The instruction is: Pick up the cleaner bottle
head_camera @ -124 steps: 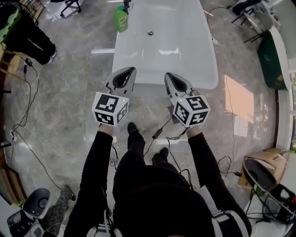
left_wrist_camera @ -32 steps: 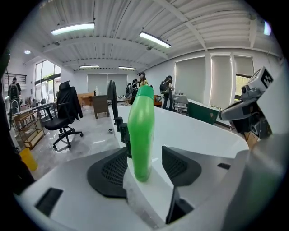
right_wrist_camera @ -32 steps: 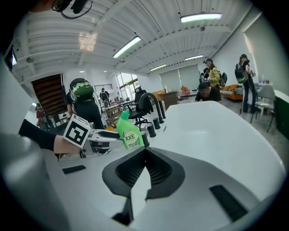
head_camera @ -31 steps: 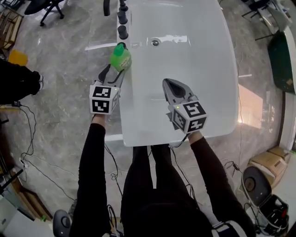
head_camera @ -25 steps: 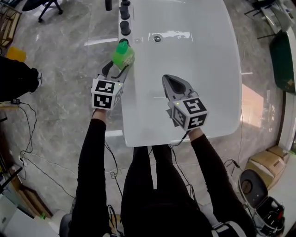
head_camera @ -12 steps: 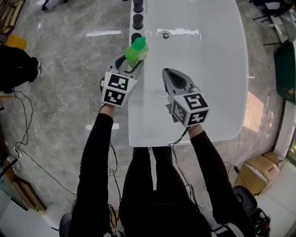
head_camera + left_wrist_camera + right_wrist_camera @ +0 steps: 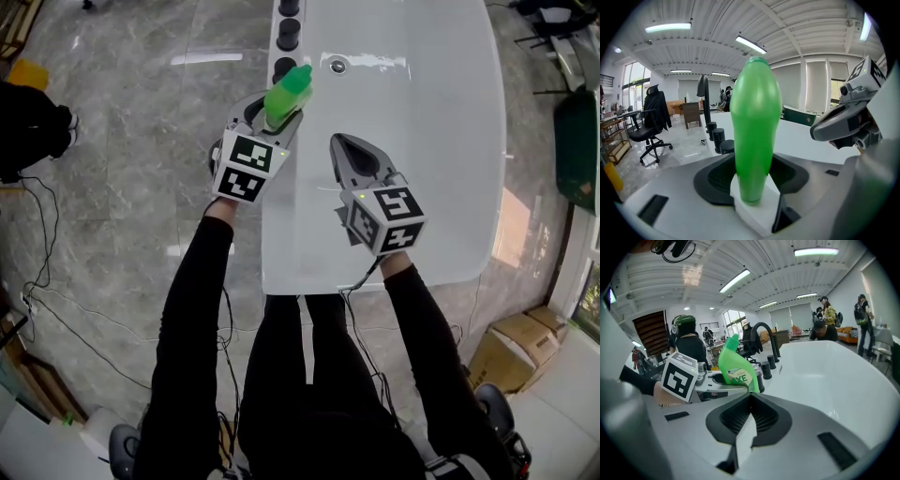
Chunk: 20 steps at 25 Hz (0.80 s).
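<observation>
The cleaner bottle [image 7: 287, 94] is green with a pale label. It sits between the jaws of my left gripper [image 7: 272, 111] at the left edge of the white table [image 7: 431, 141]. In the left gripper view the bottle [image 7: 754, 122] fills the middle, and the left gripper [image 7: 752, 190] is shut on it. In the right gripper view the bottle [image 7: 735, 371] leans in the left gripper [image 7: 715, 383]. My right gripper [image 7: 345, 147] hovers over the table to the bottle's right. Its jaws are shut with nothing between them, as the right gripper view also shows [image 7: 747, 401].
Black cylinders [image 7: 286, 36] line the table's left edge beyond the bottle, and a small round fitting [image 7: 337, 66] sits nearby. A black curved faucet [image 7: 764, 336] rises behind them. Cables lie on the marble floor [image 7: 122, 187]. Cardboard boxes [image 7: 511, 342] stand at the lower right.
Five seconds ago the bottle stood alone on the table's far left corner. My left gripper has since shut on it and carries it along the left edge. The right gripper has kept its place.
</observation>
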Motion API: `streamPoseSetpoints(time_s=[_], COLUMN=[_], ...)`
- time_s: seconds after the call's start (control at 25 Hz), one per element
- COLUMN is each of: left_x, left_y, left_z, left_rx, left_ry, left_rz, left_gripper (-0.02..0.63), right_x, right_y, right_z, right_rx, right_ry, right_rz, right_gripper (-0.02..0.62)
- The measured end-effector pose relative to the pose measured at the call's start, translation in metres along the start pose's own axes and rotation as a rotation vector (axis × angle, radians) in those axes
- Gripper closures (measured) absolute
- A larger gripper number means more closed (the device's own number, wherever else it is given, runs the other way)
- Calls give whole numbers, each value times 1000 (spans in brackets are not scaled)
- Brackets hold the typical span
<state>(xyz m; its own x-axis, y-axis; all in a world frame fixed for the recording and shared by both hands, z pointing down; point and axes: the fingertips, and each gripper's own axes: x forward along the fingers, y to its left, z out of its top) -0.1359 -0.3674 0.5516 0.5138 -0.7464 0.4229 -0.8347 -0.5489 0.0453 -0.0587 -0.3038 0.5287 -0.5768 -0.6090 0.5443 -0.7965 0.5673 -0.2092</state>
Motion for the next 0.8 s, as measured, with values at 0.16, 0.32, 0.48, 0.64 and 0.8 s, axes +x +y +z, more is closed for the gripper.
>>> streamPoseSetpoints(time_s=[0.16,0.32,0.48,0.64,0.8], left_x=[5,13,12,9,11], left_y=[2,0,1,-3,-17], left_z=[0,0,-1,3,3], left_rx=[24,39,48,59,92], left_ry=[-3,-3,-2,0,4], left_rz=[-17,-8,-14,-28,-58], left_gripper=[372,402,407,413,416], right_x=[4,0,-2,-7,-13], right_y=[3,-2,-2,-4,-10], right_z=[1,1,-1,-3,-3], right_rx=[4,13,22,25,35], right_ry=[1,-2,-1,-6,-13], right_rz=[-11,-21,-27,-34,-48], right_gripper=[594,594,594,594,594])
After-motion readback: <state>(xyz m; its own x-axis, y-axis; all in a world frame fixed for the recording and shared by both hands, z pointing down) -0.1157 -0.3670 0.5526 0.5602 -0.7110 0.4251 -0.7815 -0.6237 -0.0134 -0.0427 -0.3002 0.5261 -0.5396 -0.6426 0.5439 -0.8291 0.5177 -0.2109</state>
